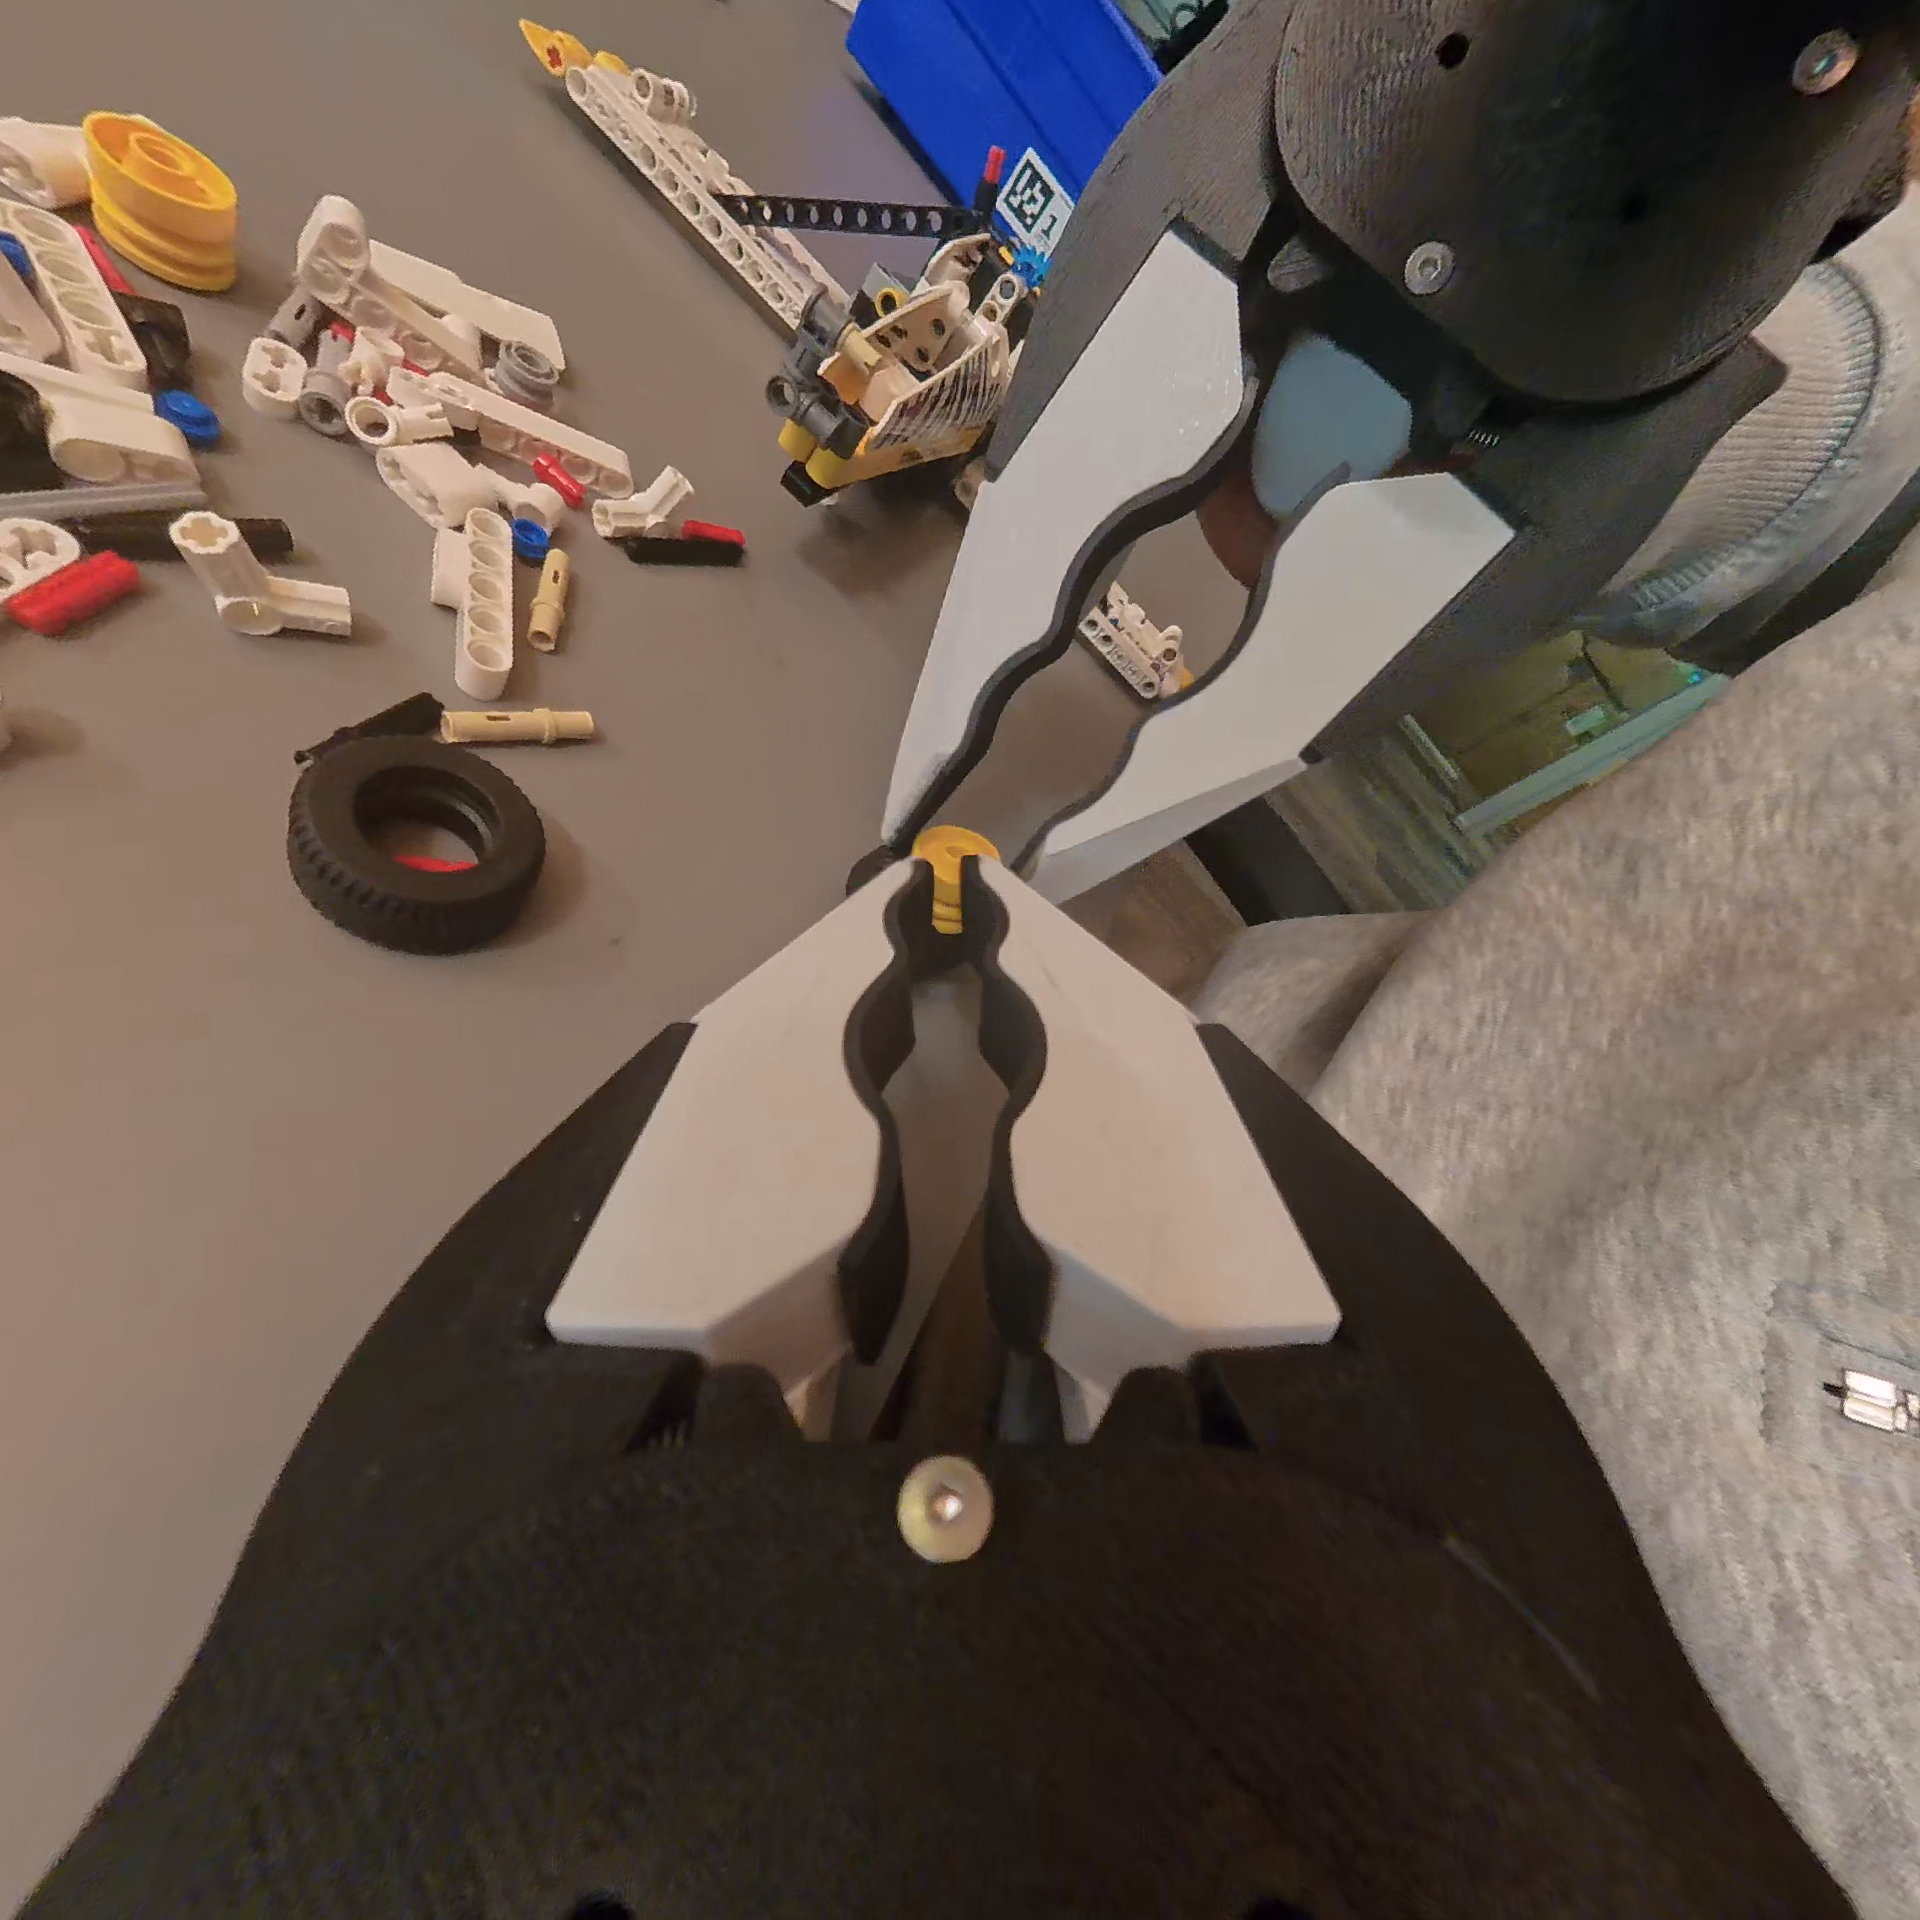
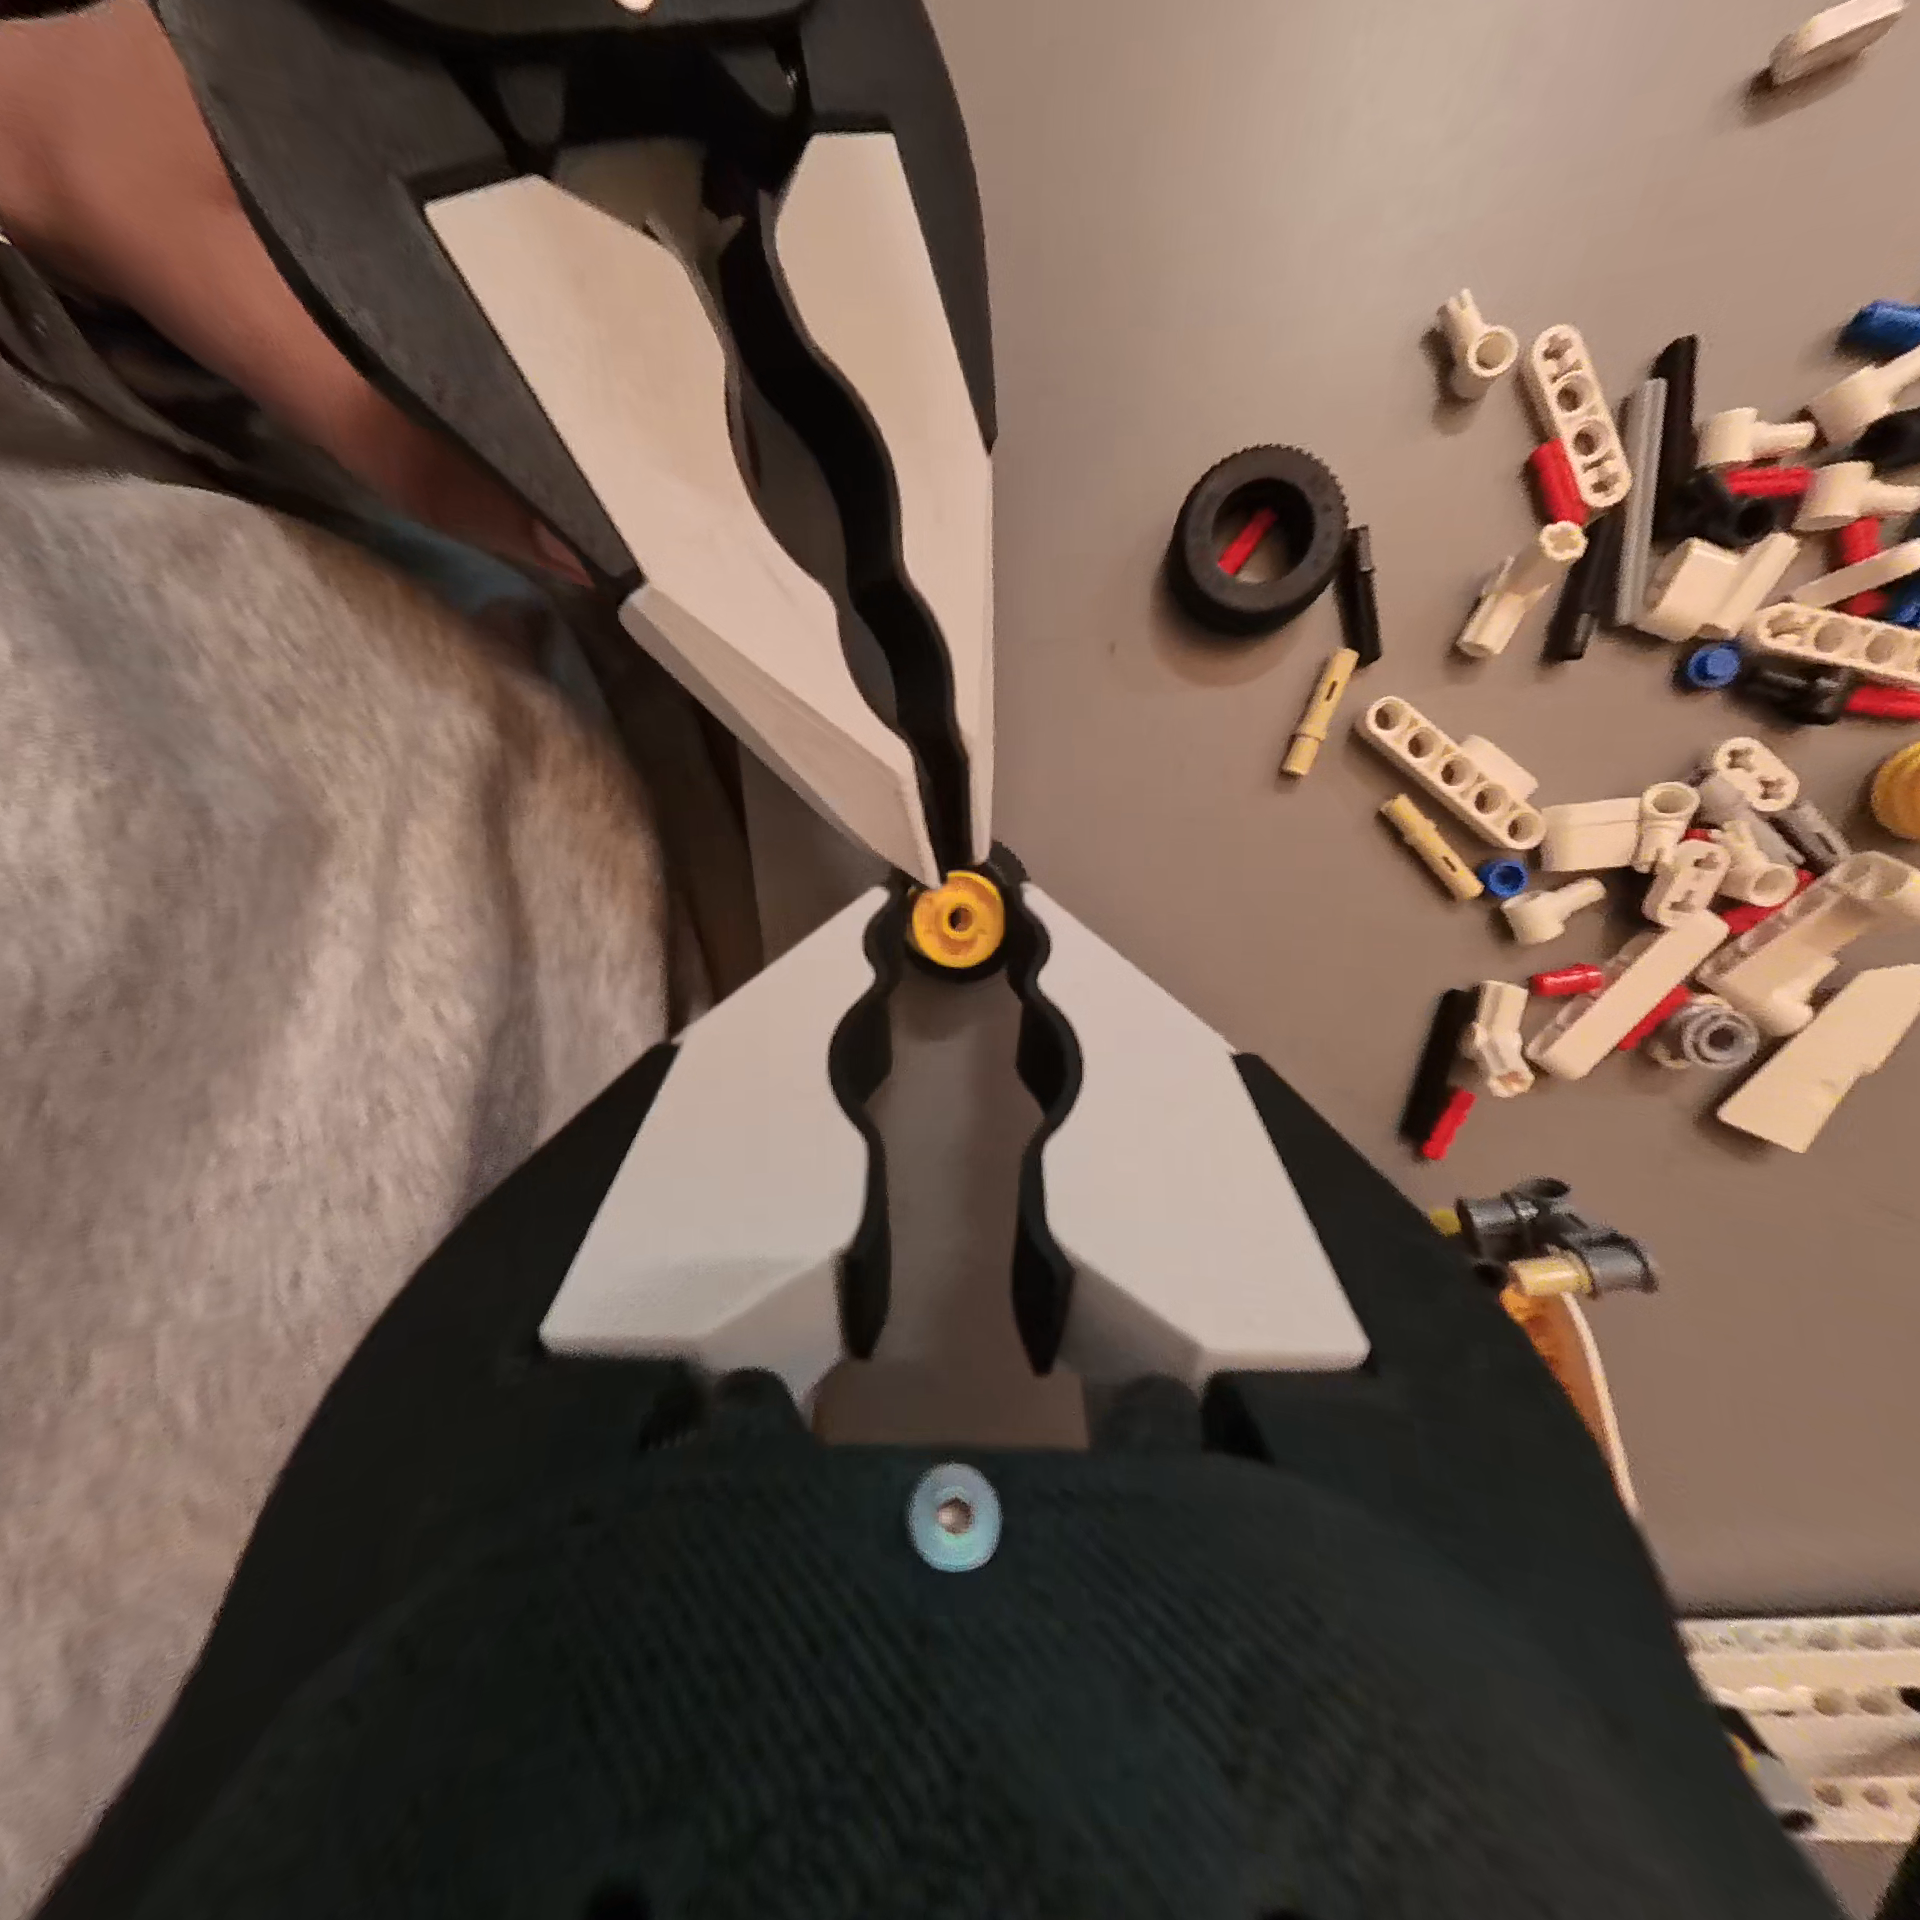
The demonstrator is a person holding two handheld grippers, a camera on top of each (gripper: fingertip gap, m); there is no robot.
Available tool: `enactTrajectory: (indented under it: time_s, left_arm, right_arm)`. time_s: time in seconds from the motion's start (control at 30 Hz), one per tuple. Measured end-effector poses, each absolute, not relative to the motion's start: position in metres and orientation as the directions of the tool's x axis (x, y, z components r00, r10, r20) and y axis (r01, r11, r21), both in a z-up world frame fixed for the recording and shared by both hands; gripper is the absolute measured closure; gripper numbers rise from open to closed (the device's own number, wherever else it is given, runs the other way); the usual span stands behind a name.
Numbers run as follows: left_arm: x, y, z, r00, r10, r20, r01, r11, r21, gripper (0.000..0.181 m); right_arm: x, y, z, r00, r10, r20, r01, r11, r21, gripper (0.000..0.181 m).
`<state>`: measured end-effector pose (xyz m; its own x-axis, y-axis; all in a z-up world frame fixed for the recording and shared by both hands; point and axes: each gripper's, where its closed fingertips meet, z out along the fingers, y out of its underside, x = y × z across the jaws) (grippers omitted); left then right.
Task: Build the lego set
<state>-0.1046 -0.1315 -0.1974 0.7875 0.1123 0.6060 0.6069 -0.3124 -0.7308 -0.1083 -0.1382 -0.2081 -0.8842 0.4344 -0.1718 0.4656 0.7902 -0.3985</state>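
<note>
A small yellow pin with a round flange (image 1: pixel 948 878) is held in the air between both grippers, above the near edge of the grey table (image 1: pixel 260 1143). My left gripper (image 1: pixel 948 894) is shut on its ribbed stem, with the flange sticking out past the tips. My right gripper (image 2: pixel 956 925) comes from the opposite side and closes its first pad notch around the flange (image 2: pixel 956 923). In the left wrist view it reaches down from the upper right, tips meeting mine. A partly built yellow, white and grey model (image 1: pixel 894 384) stands on the table behind.
Loose white, red, black and blue pieces (image 1: pixel 447 447) lie scattered on the table, also in the right wrist view (image 2: pixel 1683 831). There is also a black tyre (image 1: pixel 416 831), yellow wheel hubs (image 1: pixel 156 197), a long white beam (image 1: pixel 686 177) and a blue bin (image 1: pixel 987 83). A grey sweater (image 1: pixel 1610 1143) is close by. My left and right fingertips are right by each other.
</note>
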Motion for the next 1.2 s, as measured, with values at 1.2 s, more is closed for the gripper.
enactTrajectory:
  time_s: [1.2]
  left_arm:
    - [-0.091,-0.12,-0.191,0.905,0.076,0.418,0.419,-0.324,-0.848,0.15]
  right_arm:
    - [-0.11,-0.14,-0.174,-0.55,0.58,-0.601,0.829,0.294,-0.475,0.166]
